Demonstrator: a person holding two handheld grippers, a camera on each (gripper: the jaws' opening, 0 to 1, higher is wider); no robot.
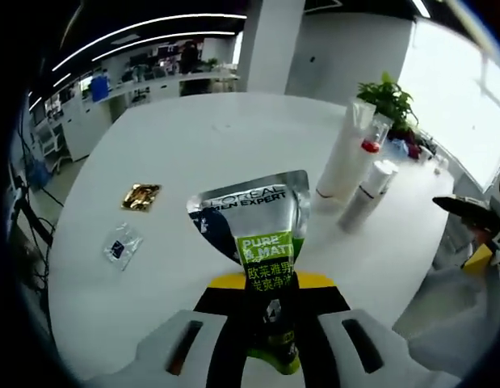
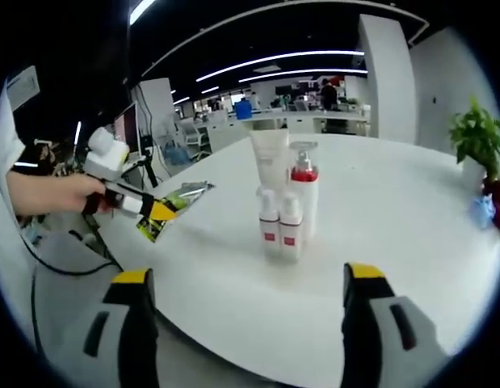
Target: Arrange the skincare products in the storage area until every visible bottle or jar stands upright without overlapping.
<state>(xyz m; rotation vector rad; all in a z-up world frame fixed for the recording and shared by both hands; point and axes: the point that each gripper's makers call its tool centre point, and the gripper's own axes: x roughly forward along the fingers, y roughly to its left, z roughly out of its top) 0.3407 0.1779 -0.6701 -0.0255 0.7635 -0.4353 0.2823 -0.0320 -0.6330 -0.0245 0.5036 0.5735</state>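
Note:
My left gripper (image 1: 270, 327) is shut on a silver, black and green face-wash tube (image 1: 254, 234), which is held above the white table (image 1: 217, 137) with its crimped end pointing away. In the right gripper view the same gripper (image 2: 124, 198) holds the tube (image 2: 175, 206) out over the table's left edge. A tall white tube (image 2: 272, 160), a pump bottle with a red collar (image 2: 304, 190) and two small white bottles (image 2: 279, 229) stand upright together mid-table. That cluster (image 1: 355, 166) lies to the right in the left gripper view. My right gripper (image 2: 250, 323) is open and empty.
A gold packet (image 1: 141, 195) and a clear sachet (image 1: 120, 245) lie on the table's left part. A potted plant (image 2: 480, 137) stands at the far edge. A person's hand (image 2: 48, 194) holds the left gripper. The right gripper (image 1: 476, 214) shows off the table's right edge.

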